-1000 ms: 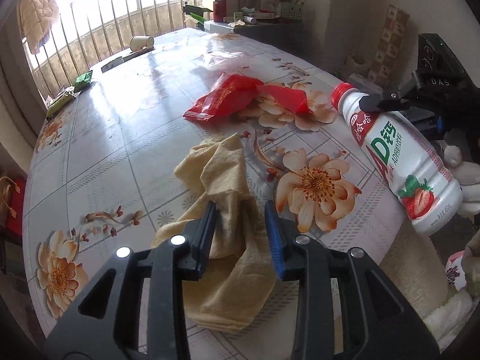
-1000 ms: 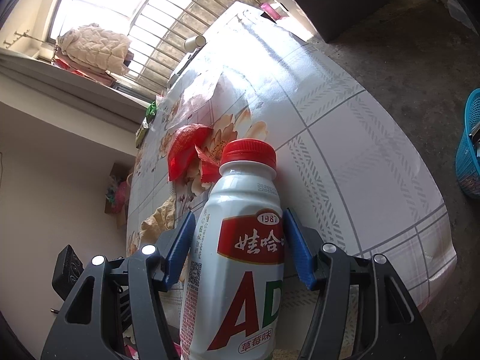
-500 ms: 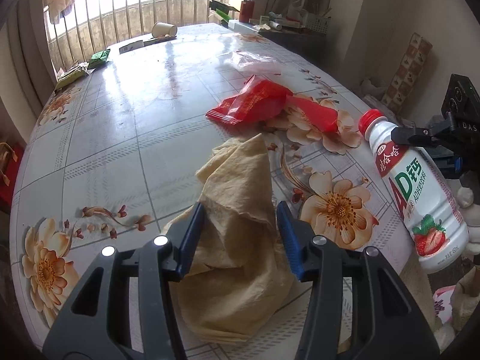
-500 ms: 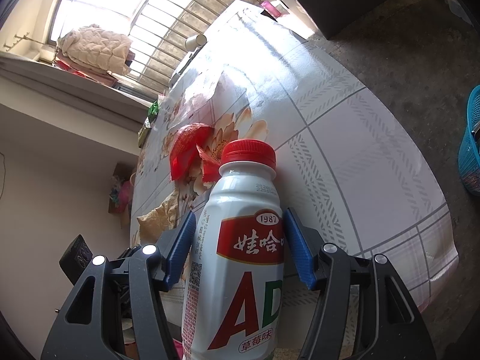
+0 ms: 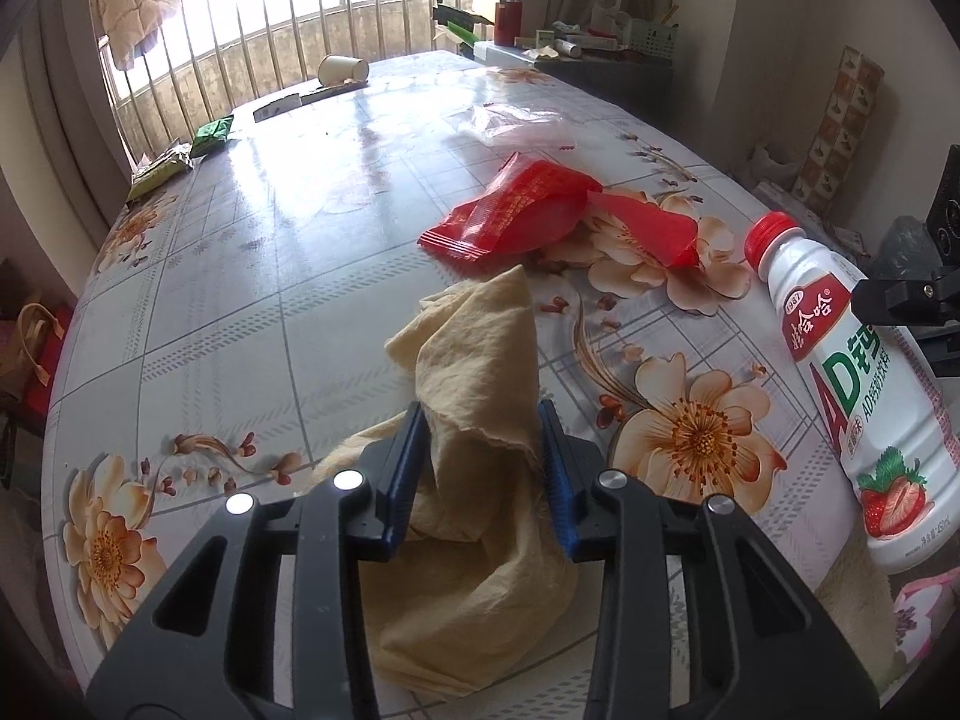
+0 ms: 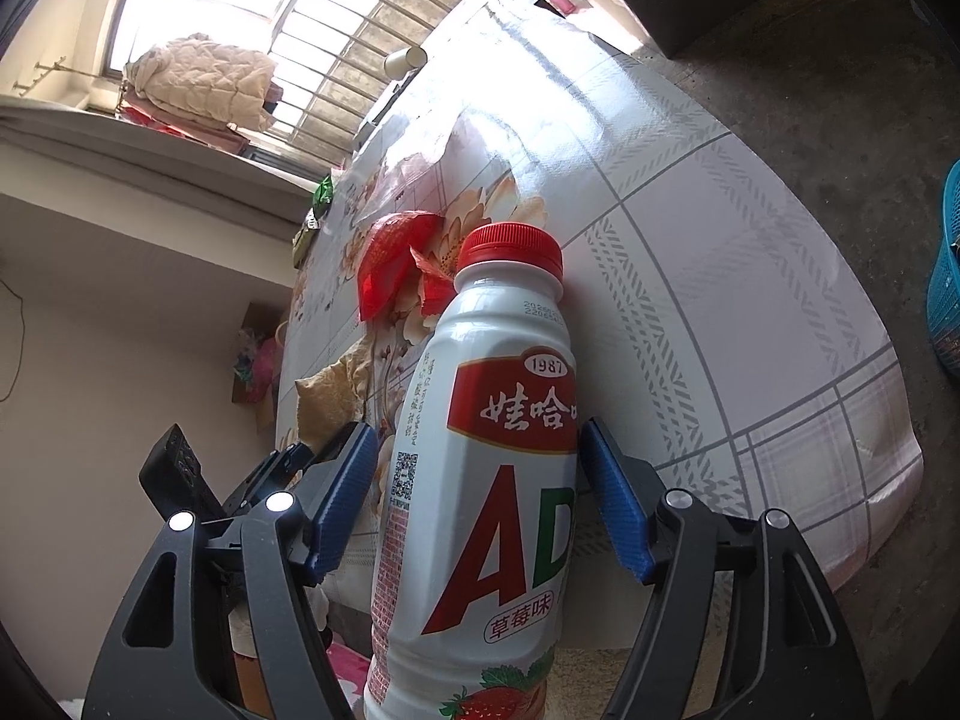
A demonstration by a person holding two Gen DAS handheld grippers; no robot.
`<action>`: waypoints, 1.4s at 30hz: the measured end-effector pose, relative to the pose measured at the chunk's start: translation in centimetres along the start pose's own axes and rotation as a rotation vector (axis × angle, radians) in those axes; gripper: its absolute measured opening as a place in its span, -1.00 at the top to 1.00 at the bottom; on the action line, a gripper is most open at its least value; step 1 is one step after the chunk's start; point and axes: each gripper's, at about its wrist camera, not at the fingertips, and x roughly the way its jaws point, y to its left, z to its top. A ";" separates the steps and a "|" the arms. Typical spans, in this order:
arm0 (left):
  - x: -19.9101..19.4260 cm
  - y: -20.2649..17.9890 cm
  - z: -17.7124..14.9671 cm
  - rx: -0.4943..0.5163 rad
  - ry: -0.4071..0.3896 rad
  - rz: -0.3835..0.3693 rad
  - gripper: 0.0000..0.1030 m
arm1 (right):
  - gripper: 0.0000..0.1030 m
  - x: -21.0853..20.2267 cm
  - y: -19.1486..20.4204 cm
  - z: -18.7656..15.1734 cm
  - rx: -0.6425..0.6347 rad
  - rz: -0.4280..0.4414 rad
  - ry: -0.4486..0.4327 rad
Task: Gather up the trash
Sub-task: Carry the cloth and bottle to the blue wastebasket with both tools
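1. Left wrist view: left gripper (image 5: 483, 468) closing on crumpled tan cloth (image 5: 480, 420), both blue pads pressed into its raised fold; rest of cloth lying on the surface (image 5: 240, 276) at the near edge.
2. Same view: red wrapper (image 5: 516, 216) lying beyond the cloth, well apart from it; clear plastic bag (image 5: 516, 123) farther still; paper cup (image 5: 342, 69) on its side at the far edge; green packets (image 5: 180, 153) at the far left edge.
3. Same view: white bottle (image 5: 858, 408) with red cap at the right, off the surface edge.
4. Right wrist view: right gripper (image 6: 477, 498) opening, bottle (image 6: 486, 480) between the jaws; gap visible at the left pad; contact at the right pad unclear.
5. Same view: red wrapper (image 6: 390, 264) and cloth (image 6: 330, 396) on the surface (image 6: 690, 300) beyond the bottle; blue basket (image 6: 945, 276) on the floor at far right.
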 end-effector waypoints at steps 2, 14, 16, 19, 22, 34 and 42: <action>0.0 0.1 0.0 -0.005 0.001 0.004 0.48 | -0.32 -0.1 0.0 -0.1 -0.005 0.003 0.002; -0.2 -0.2 -0.2 -0.018 -0.002 0.021 0.65 | -0.32 -0.2 0.3 -0.2 -0.043 -0.002 -0.004; -0.2 -0.2 -0.2 -0.018 -0.002 0.021 0.65 | -0.32 -0.2 0.5 -0.3 -0.054 -0.016 -0.005; -0.2 -0.3 -0.2 -0.016 -0.002 0.024 0.66 | -0.32 0.0 1.1 -0.5 -0.087 -0.050 -0.009; -0.2 -0.4 -0.1 -0.013 -0.002 0.026 0.69 | -0.32 0.0 1.6 -0.6 -0.123 -0.087 -0.014; -0.5 -0.6 0.0 -0.018 -0.001 0.012 0.83 | -0.22 -1.0 -0.4 -0.7 -0.060 -0.006 -0.040; -1.8 -1.5 0.5 -0.019 -0.027 -0.028 0.83 | -0.20 -2.2 -1.8 -0.6 -0.007 0.076 -0.062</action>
